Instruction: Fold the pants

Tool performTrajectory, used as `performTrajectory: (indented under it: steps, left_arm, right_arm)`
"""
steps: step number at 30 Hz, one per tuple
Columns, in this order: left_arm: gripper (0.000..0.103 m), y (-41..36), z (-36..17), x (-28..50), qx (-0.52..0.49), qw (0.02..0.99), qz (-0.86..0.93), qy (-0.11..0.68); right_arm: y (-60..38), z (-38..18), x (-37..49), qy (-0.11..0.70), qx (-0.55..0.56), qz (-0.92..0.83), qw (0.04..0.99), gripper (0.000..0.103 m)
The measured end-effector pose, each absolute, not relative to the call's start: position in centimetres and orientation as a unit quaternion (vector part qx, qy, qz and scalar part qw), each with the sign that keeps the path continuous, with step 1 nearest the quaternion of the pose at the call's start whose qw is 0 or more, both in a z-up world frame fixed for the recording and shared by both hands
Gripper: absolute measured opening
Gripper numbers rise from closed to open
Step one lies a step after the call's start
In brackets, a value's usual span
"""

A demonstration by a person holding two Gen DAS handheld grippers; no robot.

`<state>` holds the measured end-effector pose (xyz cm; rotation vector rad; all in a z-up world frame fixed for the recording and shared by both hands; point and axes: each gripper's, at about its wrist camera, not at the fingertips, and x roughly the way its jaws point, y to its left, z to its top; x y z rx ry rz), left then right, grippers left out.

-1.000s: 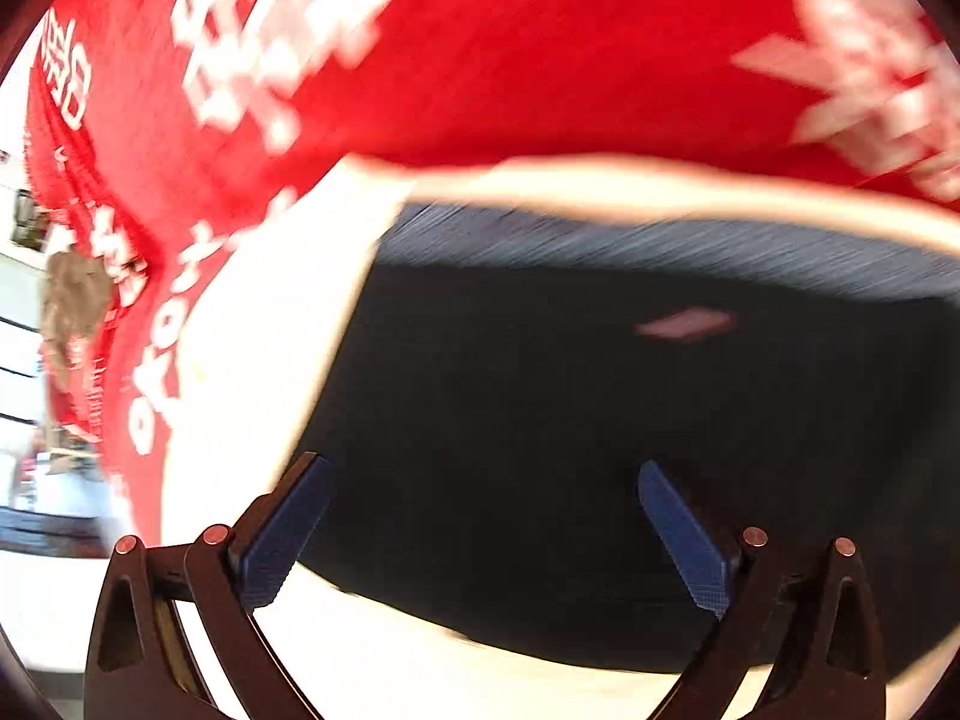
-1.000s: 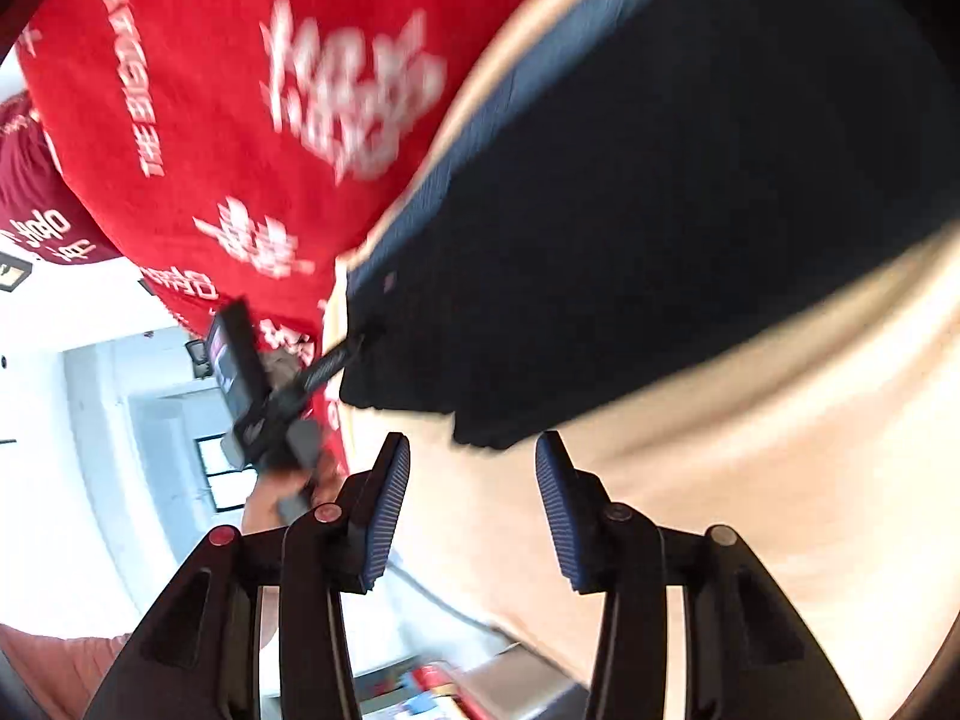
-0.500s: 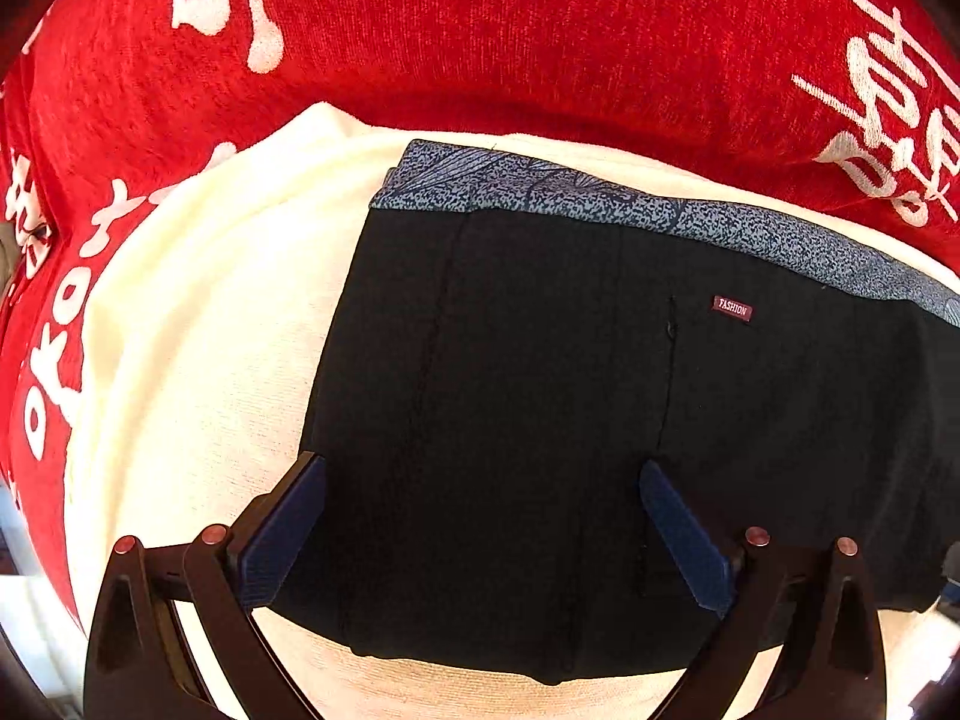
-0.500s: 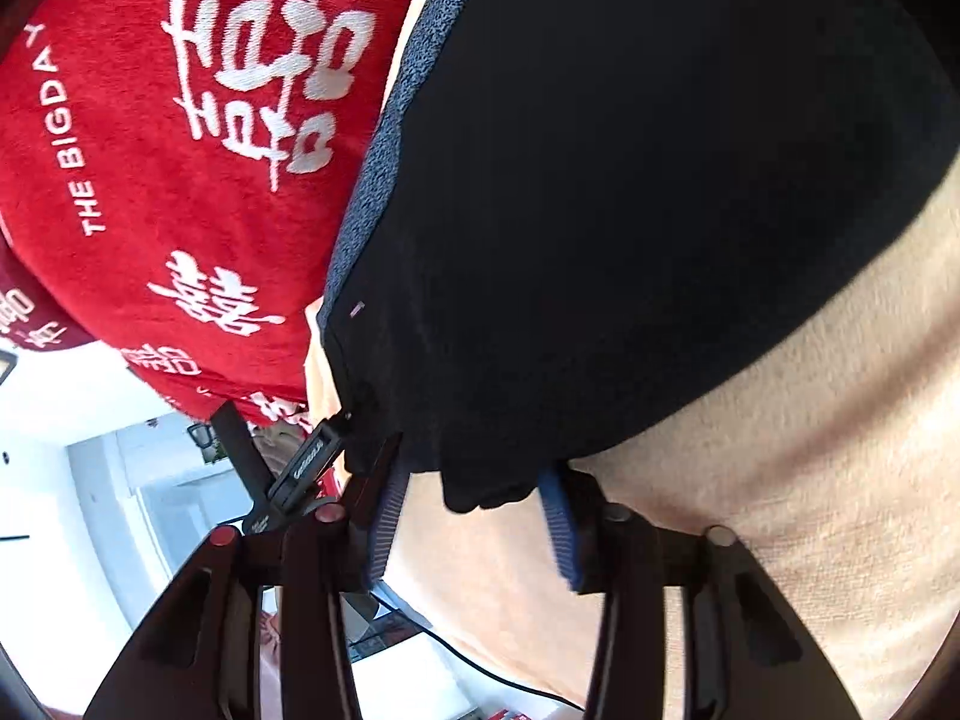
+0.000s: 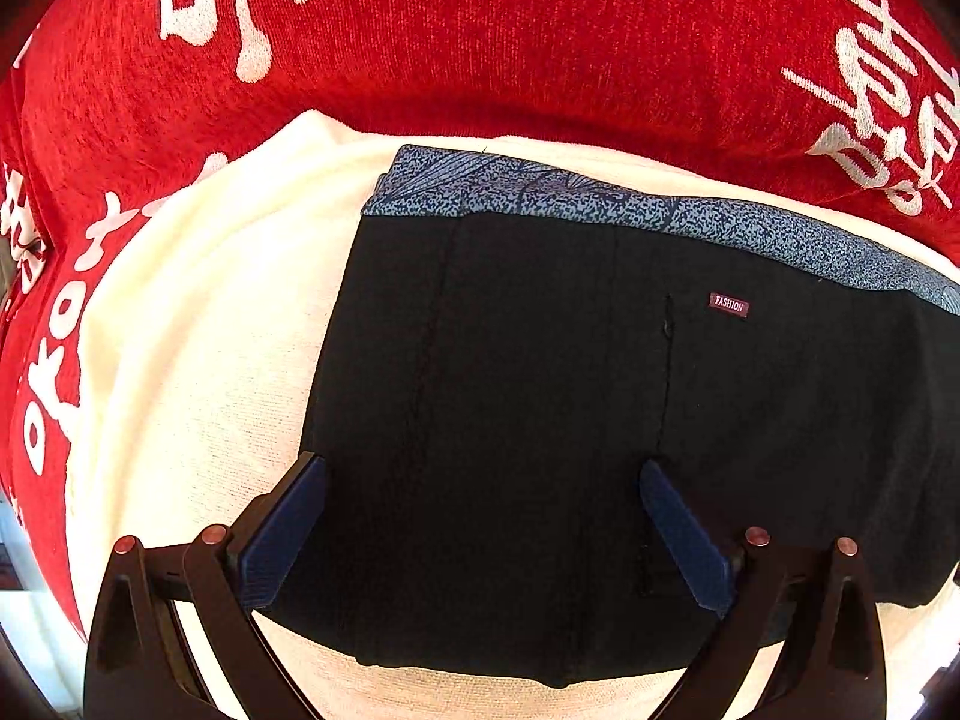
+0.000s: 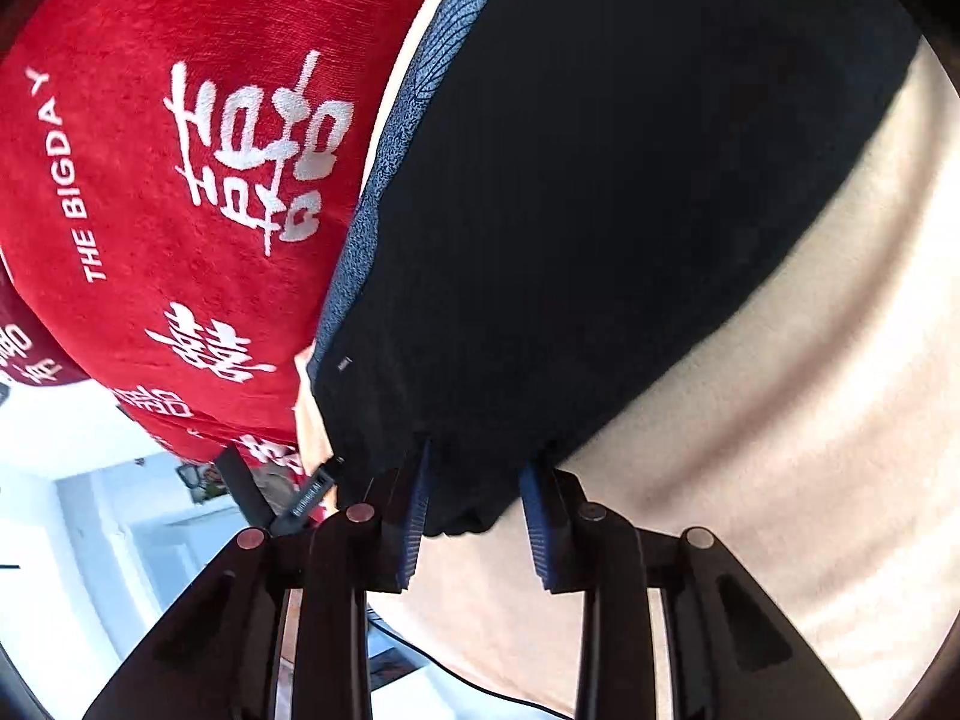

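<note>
The right hand-held gripper (image 6: 474,516) is narrow, its jaws around a fold at the edge of the pants (image 6: 600,210), at 6 o'clock. The left hand-held gripper (image 5: 480,516) hangs wide above them. The pants lie on a cream towel (image 5: 198,360). If the right one bites only one layer, the stack may open; the towel could also be caught.

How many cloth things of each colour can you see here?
Black pants: 1
Cream towel: 1
Red blanket: 1
Total: 3
</note>
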<state>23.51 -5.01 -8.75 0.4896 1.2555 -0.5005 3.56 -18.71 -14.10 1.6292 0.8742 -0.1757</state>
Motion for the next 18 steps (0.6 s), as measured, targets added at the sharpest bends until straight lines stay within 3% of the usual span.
performTrajectory:
  steps: [1,5,8,10,12,14,18]
  left_arm:
    - [0.103,-4.9,-8.6,23.6,0.229,0.750,-0.224,0.579]
    - [0.103,-4.2,-7.8,22.8,0.248,0.748,-0.221,0.574]
    - [0.103,-3.8,-8.1,23.0,0.234,0.746,-0.212,0.586]
    - [0.103,-4.1,-7.7,22.6,0.249,0.748,-0.205,0.580]
    - [0.103,-4.6,-7.2,21.9,0.269,0.744,-0.198,0.578]
    - [0.103,-5.7,-6.1,20.5,0.279,0.740,-0.201,0.578]
    - [0.103,-8.9,-3.8,16.8,0.253,0.734,-0.263,0.573]
  right_arm:
    - [-18.8,-13.8,3.9,0.383,0.700,-0.077,0.597,0.010]
    - [-18.5,-10.3,3.8,0.378,0.666,-0.080,0.638,0.010]
    - [-17.2,-13.2,3.4,0.458,0.623,-0.101,0.626,0.009]
    - [-17.6,-13.3,2.5,0.437,0.648,-0.090,0.617,0.009]
    - [-17.7,-12.4,2.1,0.465,0.629,-0.090,0.617,0.014]
    - [-17.7,-11.3,1.7,0.505,0.595,-0.088,0.619,0.031]
    - [-20.1,-7.1,2.4,0.506,0.514,-0.114,0.683,0.032]
